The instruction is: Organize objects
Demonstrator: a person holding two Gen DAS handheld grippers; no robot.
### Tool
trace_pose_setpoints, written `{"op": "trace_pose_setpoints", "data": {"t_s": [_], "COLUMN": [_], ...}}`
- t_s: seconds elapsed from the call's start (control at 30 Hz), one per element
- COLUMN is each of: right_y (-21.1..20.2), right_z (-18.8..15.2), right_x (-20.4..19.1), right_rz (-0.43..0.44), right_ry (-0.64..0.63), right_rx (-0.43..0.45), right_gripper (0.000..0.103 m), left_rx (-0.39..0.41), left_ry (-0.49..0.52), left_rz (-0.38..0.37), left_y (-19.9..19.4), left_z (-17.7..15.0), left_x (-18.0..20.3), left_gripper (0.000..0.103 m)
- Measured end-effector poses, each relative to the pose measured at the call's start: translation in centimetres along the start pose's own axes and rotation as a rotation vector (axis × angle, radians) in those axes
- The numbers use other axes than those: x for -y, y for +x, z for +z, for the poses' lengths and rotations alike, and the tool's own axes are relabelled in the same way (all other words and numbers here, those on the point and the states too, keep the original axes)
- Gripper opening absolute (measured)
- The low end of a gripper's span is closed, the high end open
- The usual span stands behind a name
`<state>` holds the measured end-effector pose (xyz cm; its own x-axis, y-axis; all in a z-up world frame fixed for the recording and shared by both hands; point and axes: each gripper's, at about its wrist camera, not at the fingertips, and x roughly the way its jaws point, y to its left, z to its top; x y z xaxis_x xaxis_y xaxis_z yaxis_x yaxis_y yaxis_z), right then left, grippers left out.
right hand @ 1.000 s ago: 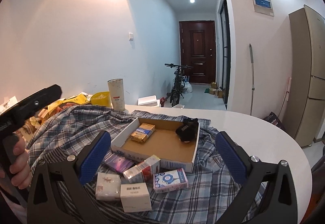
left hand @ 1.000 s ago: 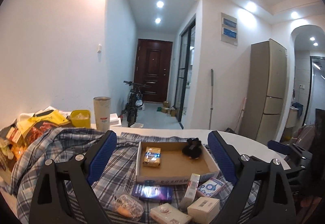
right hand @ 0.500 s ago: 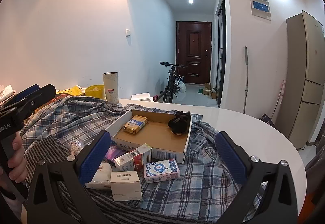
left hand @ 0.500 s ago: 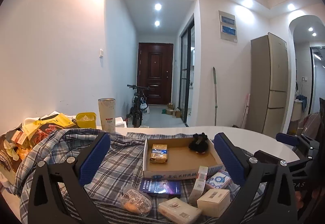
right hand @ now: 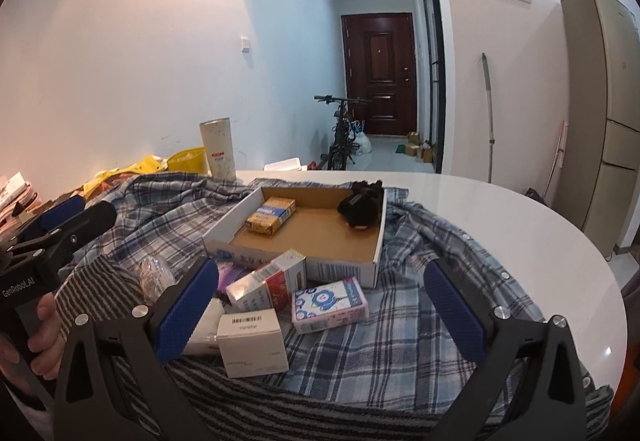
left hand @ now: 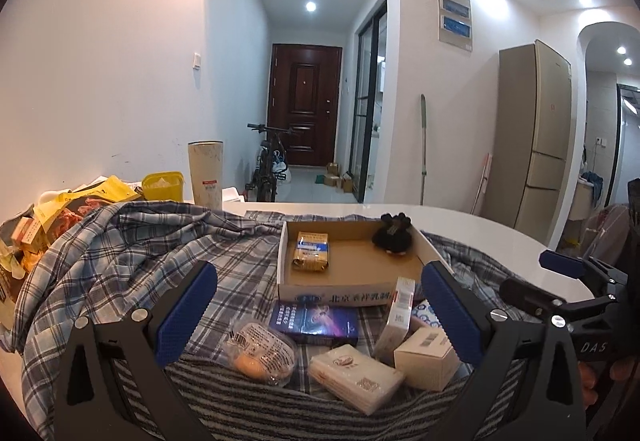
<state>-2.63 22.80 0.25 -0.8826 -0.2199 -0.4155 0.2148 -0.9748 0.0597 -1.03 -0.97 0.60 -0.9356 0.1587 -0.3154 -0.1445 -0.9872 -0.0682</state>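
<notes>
We hold both tongs over the plaid cloth (right hand: 420, 325) on the white table (right hand: 520, 237), each spread wide with nothing between its blue pads. The left gripper (left hand: 320, 315) hangs above a dark blue box (left hand: 314, 321), a clear packet (left hand: 262, 355) with something orange inside, perhaps food, and a tissue pack (left hand: 356, 371). The right gripper (right hand: 320, 311) frames a plain white box (right hand: 252, 341), a red-and-white carton (right hand: 268, 281) and a pink-and-blue card box (right hand: 330, 299), all just beside the cardboard tray (right hand: 288, 263). Inside the tray lie a yellow packet (right hand: 272, 215) and a black furry object (right hand: 360, 207), apart from one another.
</notes>
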Motion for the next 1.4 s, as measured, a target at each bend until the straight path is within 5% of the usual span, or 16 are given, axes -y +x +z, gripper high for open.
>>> {"op": "trace_pose_setpoints", "data": {"t_s": [0.83, 1.17, 1.4], "right_y": [5.8, 6.7, 5.8], "right_z": [-3.5, -4.0, -3.7], "right_x": [-2.3, -3.0, -2.7], "right_rz": [0.155, 0.227, 0.216], "right_ry": [-0.028, -0.040, -0.033], "right_rx": [-0.269, -0.321, -0.286], "right_gripper": [0.081, 0.051, 0.051], "left_rx": [-0.036, -0.057, -0.058], "left_ry": [-0.023, -0.032, -0.024], "left_rz": [0.015, 0.028, 0.030], "left_y": [0.4, 0.5, 0.3], "left_z": [-1.2, -1.4, -1.2], "left_x": [-0.3, -0.6, -0.4], "left_gripper": [0.103, 0.103, 0.103]}}
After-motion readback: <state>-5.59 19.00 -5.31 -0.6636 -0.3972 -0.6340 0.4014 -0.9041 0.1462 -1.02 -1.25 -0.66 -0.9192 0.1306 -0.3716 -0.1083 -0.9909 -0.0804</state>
